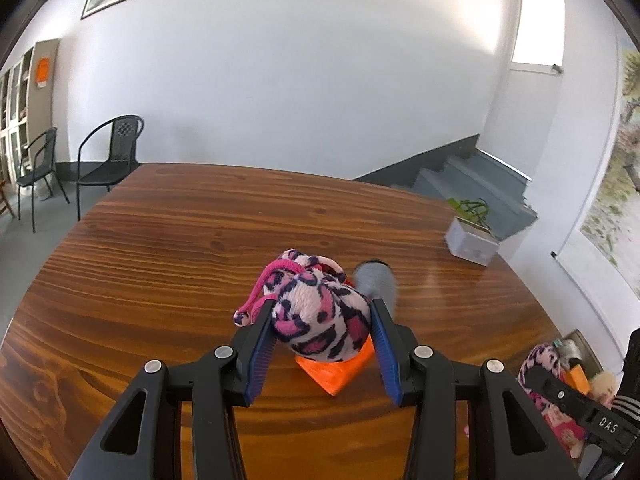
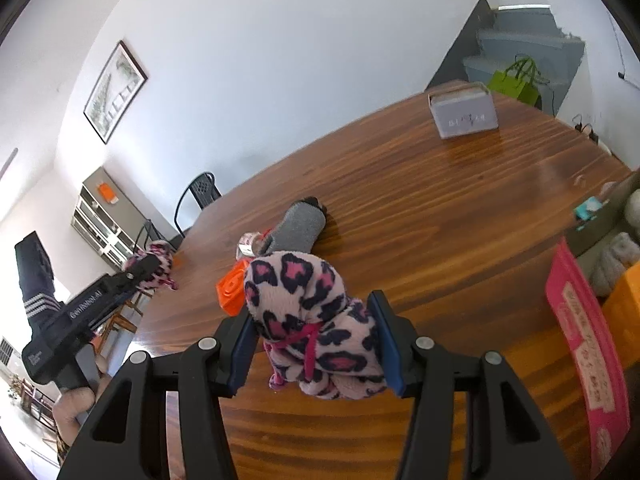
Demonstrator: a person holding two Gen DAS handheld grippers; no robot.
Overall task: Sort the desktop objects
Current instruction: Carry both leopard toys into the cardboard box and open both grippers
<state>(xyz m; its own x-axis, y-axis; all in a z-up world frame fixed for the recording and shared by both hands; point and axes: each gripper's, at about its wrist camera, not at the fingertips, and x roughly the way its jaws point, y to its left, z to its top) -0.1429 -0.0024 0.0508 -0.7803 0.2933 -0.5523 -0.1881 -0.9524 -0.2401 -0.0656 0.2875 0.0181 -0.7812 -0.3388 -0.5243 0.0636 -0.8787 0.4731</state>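
Both fisheye views are bright with daylight. In the left wrist view a window point(image 1: 538, 24) is blown out to plain white, and the wall point(image 1: 300, 80) beside it glows. The wooden table point(image 1: 180, 248) carries soft sheen — more glare near its far edge in the right wrist view. Straight lines bow strongly toward the dark, rounded corners. A grey sock point(image 1: 376, 278) is smeared with blur — the rest is fairly sharp.

Leopard-print sock point(image 1: 320, 312) in left gripper point(image 1: 322, 338)
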